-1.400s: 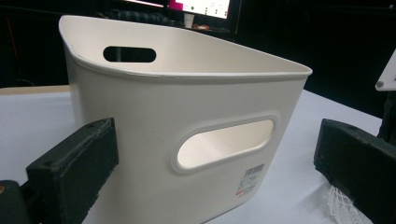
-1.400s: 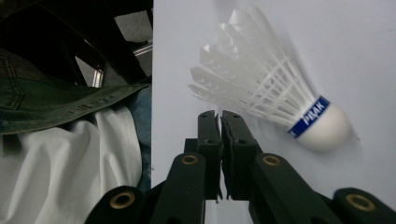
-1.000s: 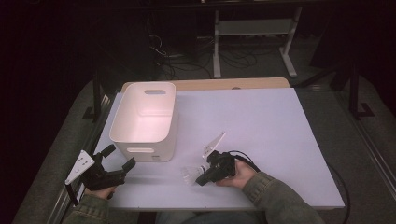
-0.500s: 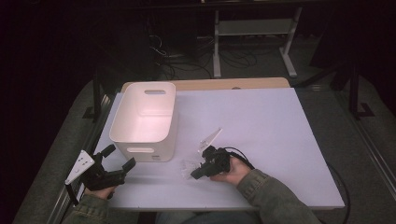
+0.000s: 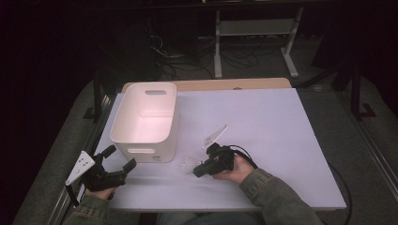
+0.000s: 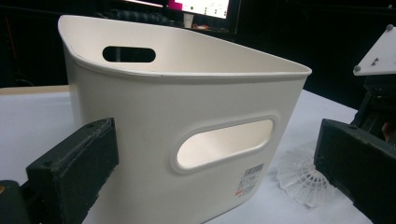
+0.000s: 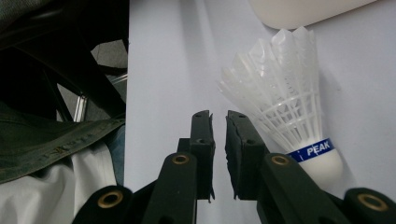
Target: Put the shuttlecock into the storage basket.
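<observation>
Left gripper (image 5: 116,161) sits at the near left corner of the counter (image 5: 281,131), held low in our left hand (image 5: 101,190), with its grey three-cornered plate (image 5: 80,165) on the outer side. Its 2 jaws stand wide apart with nothing between the pads. In the left gripper view, these jaws frame the near wall of the white bin (image 6: 187,121), which stands upright just beyond them; 1 oval handle cutout and a small barcode label (image 6: 250,179) face the camera.

Moving right, the bin (image 5: 145,122) occupies the left part of the counter. Its inside looks bare.

Next comes the white shuttlecock (image 5: 188,163), lying on its side on the counter just beside the near right corner of the bin. The right gripper view shows the shuttlecock (image 7: 285,102) with its skirt pointing toward the bin and its cork end, banded in blue with the word PEAK, toward the gripper.

Right gripper (image 5: 197,172) lies low over the counter in our right hand (image 5: 232,168). Its jaws have just been opening and now stand a narrow gap apart. Nothing is between them; the shuttlecock lies just outside 1 jaw, close against it.
</observation>
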The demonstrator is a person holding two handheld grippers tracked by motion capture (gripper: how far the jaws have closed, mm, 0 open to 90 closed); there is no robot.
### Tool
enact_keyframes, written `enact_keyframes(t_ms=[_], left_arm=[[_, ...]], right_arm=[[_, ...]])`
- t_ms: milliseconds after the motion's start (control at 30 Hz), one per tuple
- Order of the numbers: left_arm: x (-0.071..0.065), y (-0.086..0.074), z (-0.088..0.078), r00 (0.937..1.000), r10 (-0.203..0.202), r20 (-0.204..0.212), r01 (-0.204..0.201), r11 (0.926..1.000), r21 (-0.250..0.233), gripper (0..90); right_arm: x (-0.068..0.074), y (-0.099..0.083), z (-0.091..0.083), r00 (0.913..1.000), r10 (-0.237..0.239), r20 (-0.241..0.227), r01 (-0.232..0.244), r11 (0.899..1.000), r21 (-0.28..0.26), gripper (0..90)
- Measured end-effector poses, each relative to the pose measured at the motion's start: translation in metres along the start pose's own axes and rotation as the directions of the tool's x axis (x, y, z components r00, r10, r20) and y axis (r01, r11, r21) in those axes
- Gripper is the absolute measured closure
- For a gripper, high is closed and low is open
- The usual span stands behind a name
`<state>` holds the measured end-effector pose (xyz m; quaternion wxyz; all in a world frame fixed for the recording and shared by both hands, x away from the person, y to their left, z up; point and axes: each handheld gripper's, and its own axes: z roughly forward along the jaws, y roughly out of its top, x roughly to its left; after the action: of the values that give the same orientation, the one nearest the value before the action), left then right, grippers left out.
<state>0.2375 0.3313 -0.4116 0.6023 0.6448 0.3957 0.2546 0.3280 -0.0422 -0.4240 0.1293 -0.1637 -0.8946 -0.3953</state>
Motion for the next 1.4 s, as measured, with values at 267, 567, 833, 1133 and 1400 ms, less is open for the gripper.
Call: enact_keyframes(t_ms=[267, 567, 833, 1133, 1400], left_arm=[[0.000, 0.000, 0.000, 1.0000, -0.001, 0.000, 0.001, 1.0000, -0.001, 0.0], [0.000, 0.000, 0.000, 1.0000, 0.000, -0.002, 0.000, 1.0000, 0.000, 0.0], [0.000, 0.000, 0.000, 1.0000, -0.001, 0.000, 0.001, 1.0000, -0.001, 0.0], [0.000, 0.000, 0.000, 1.0000, -0.001, 0.000, 0.001, 1.0000, -0.001, 0.0], [0.000, 0.000, 0.000, 1.0000, 0.000, -0.001, 0.000, 1.0000, 0.001, 0.0]], right_arm=[[0.000, 0.003, -0.009, 0.9999, -0.010, 0.004, 0.010, 1.000, -0.021, 67.6], [0.000, 0.009, -0.027, 0.9990, -0.022, 0.039, 0.023, 0.999, -0.032, 50.6], [-0.003, 0.016, -0.034, 0.9948, -0.013, 0.101, 0.011, 1.000, 0.016, 22.5], [-0.008, 0.022, -0.037, 0.9894, -0.072, 0.126, 0.069, 0.997, 0.027, 2.5], [-0.023, 0.021, -0.033, 0.9877, -0.063, 0.143, 0.057, 0.997, 0.049, 0.0]])
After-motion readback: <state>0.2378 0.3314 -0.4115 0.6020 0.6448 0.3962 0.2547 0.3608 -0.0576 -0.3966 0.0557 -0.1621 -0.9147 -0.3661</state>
